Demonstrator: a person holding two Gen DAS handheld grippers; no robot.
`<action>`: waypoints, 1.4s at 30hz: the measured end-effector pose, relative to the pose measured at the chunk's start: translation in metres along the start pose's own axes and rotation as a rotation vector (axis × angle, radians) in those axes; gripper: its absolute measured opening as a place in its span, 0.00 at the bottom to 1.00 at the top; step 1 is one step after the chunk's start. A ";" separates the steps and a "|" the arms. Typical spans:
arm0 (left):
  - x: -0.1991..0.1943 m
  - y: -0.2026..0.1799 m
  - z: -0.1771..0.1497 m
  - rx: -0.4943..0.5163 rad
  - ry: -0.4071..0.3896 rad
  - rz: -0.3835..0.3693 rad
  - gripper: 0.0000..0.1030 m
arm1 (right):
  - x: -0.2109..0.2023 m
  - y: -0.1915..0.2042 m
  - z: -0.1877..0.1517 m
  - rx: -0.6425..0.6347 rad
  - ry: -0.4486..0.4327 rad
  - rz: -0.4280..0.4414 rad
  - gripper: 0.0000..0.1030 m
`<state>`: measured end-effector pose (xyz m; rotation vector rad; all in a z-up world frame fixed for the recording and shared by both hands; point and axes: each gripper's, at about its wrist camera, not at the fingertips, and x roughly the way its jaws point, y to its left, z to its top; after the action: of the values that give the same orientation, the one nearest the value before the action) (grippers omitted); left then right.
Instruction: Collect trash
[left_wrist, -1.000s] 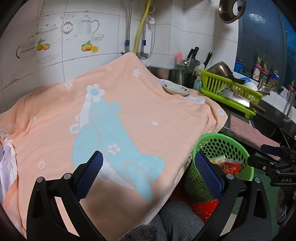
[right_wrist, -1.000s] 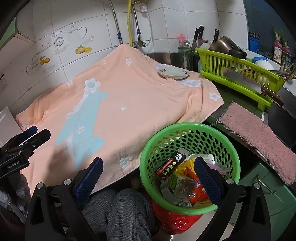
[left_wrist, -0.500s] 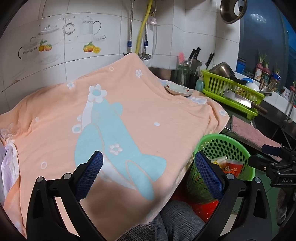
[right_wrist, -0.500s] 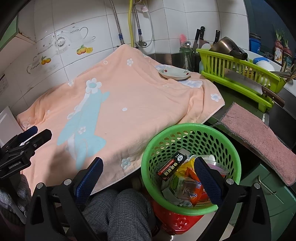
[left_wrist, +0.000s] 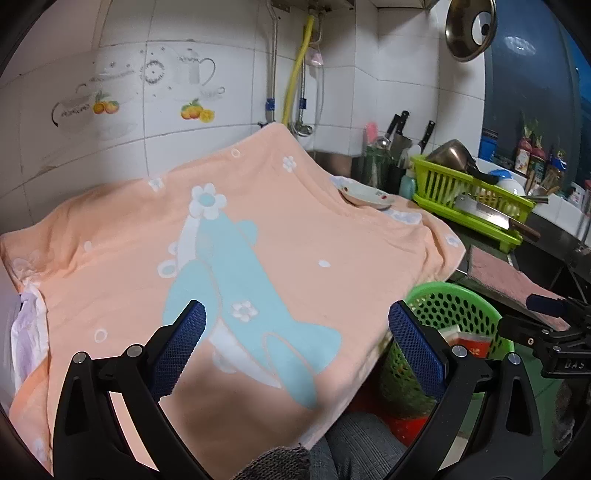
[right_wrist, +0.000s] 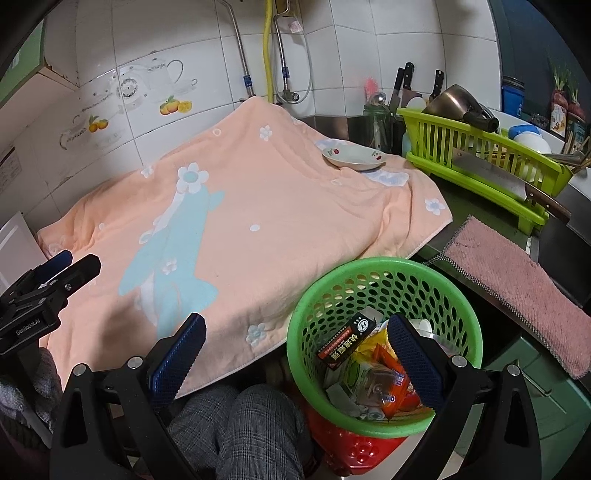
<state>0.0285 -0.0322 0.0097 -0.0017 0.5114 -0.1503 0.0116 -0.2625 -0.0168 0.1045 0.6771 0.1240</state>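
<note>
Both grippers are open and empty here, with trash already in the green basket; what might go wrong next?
1. The green perforated plastic basket sits on a red stool; a nudge from the right gripper might tip it.
2. The white ceramic dish rests on the peach flower-print towel; if the left gripper drags the towel, it may slide.

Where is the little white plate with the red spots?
In the right wrist view the plate sits on the far right corner of the peach towel, just left of the lime-green dish rack, in front of the utensil jar.
</note>
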 end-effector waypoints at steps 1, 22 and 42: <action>-0.001 0.000 0.000 -0.001 -0.008 0.005 0.95 | 0.000 0.000 0.000 -0.001 -0.002 0.000 0.93; 0.000 0.008 0.002 -0.019 -0.024 0.052 0.95 | -0.001 0.006 0.003 -0.014 -0.046 0.004 0.93; 0.002 0.011 0.001 -0.026 -0.016 0.056 0.95 | 0.002 0.009 0.004 -0.014 -0.044 0.007 0.93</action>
<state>0.0319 -0.0211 0.0092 -0.0143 0.4967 -0.0887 0.0153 -0.2540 -0.0138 0.0955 0.6317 0.1331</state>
